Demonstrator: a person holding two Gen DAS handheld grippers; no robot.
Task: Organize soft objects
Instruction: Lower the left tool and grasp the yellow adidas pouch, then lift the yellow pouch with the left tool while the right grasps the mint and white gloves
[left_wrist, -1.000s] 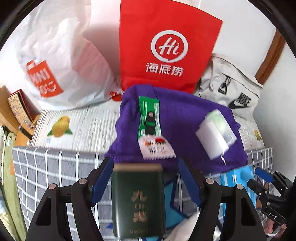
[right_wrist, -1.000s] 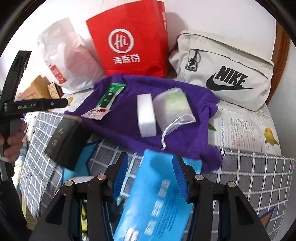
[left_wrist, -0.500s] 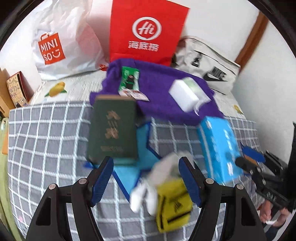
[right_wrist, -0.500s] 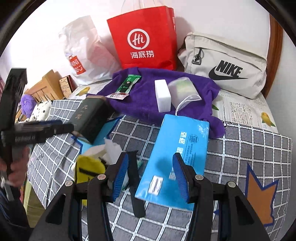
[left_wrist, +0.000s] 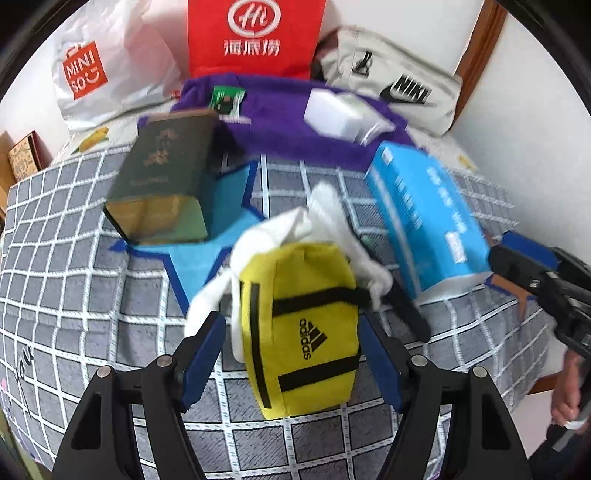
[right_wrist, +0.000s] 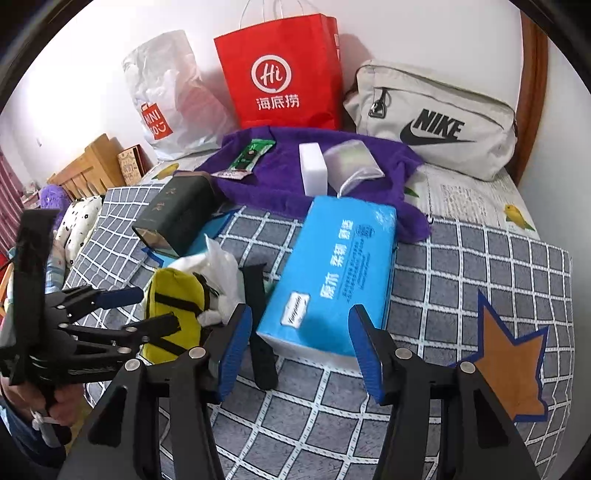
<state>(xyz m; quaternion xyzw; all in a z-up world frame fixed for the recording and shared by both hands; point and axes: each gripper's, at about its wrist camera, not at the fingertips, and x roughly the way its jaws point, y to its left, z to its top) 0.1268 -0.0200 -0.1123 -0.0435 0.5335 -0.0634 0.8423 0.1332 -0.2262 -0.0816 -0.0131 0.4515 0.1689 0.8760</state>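
Observation:
A yellow Adidas pouch (left_wrist: 299, 328) lies on the checked blanket, between the open fingers of my left gripper (left_wrist: 291, 354); it also shows in the right wrist view (right_wrist: 173, 310). White crumpled cloth (left_wrist: 325, 221) lies behind it. A blue tissue pack (right_wrist: 332, 273) lies just ahead of my open right gripper (right_wrist: 299, 339), also in the left wrist view (left_wrist: 424, 210). A purple towel (right_wrist: 351, 173) farther back carries a white sponge (right_wrist: 313, 170), a mesh pouch (right_wrist: 351, 160) and a green sachet (right_wrist: 251, 155). A dark green box (left_wrist: 162, 173) rests on a light blue star patch.
A red paper bag (right_wrist: 284, 74), a white Miniso bag (right_wrist: 166, 103) and a grey Nike bag (right_wrist: 432, 122) stand against the wall. A black strap (right_wrist: 258, 325) lies beside the tissue pack. An orange star patch (right_wrist: 509, 354) is at the right. Wooden boxes (right_wrist: 96, 158) at far left.
Both grippers pulled back toward the near edge of the bed. The green box, earlier between my left fingers, now lies on the blanket; the yellow pouch has come between them.

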